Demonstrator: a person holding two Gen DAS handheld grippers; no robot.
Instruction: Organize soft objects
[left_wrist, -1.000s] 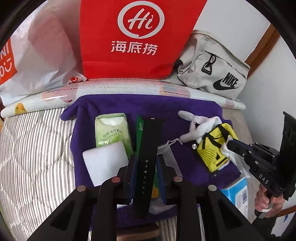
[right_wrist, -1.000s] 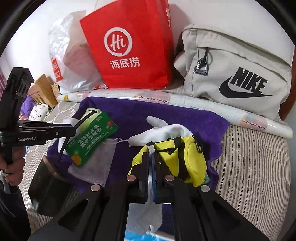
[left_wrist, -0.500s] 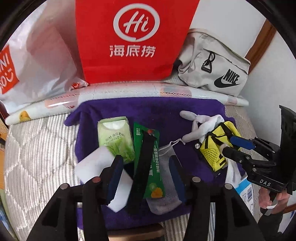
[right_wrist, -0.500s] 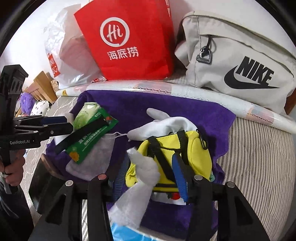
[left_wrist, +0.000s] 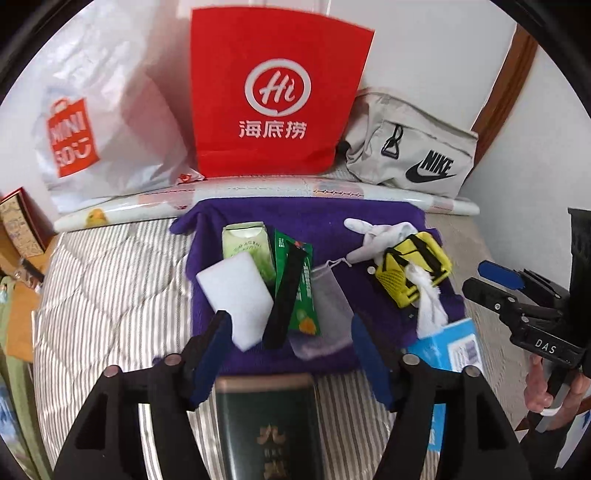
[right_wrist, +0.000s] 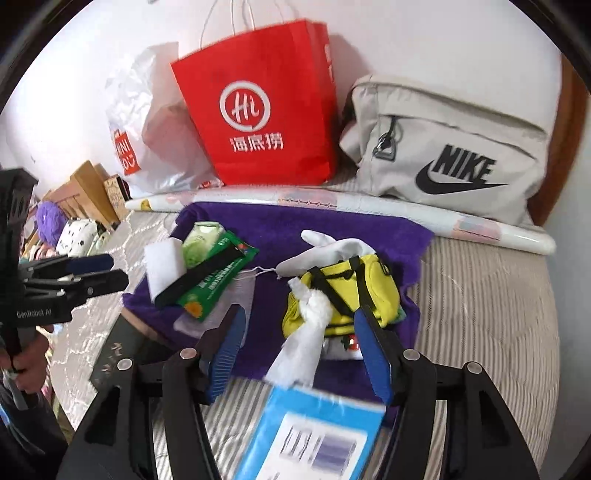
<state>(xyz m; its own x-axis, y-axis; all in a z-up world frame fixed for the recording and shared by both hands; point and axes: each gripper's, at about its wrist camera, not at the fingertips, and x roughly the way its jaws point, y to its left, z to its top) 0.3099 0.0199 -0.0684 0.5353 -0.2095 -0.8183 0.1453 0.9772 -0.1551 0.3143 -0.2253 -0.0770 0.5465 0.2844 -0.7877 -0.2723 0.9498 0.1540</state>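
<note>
Left wrist view: the left gripper (left_wrist: 291, 350) has its blue-padded jaws apart and still widening, nothing between the pads. Just beyond them on the purple towel (left_wrist: 317, 218) lie a white sponge block (left_wrist: 234, 295), a black strap (left_wrist: 282, 295) across a green sachet (left_wrist: 301, 291) with print too small to read, a pale green tissue pack (left_wrist: 245, 245) and a translucent pouch (left_wrist: 328, 295). A dark green box (left_wrist: 267, 424) with gold characters sits under the jaws.

Right wrist view: the right gripper (right_wrist: 299, 350) is likewise opening and grips nothing; a white tissue (right_wrist: 306, 332) rises from a blue box (right_wrist: 314, 435) between its fingers (touching neither pad, as far as I can tell). Behind it sit a yellow pouch (right_wrist: 354, 291) with black straps and a white plush (right_wrist: 332, 247).

At the wall stand a red bag (right_wrist: 258, 107) marked "Hi 海底捞", a grey "NIKE" bag (right_wrist: 450, 155) and a white "MINISO" bag (left_wrist: 96, 133). The left gripper's body reads "GenRobot.AI", the right's "DAS".
</note>
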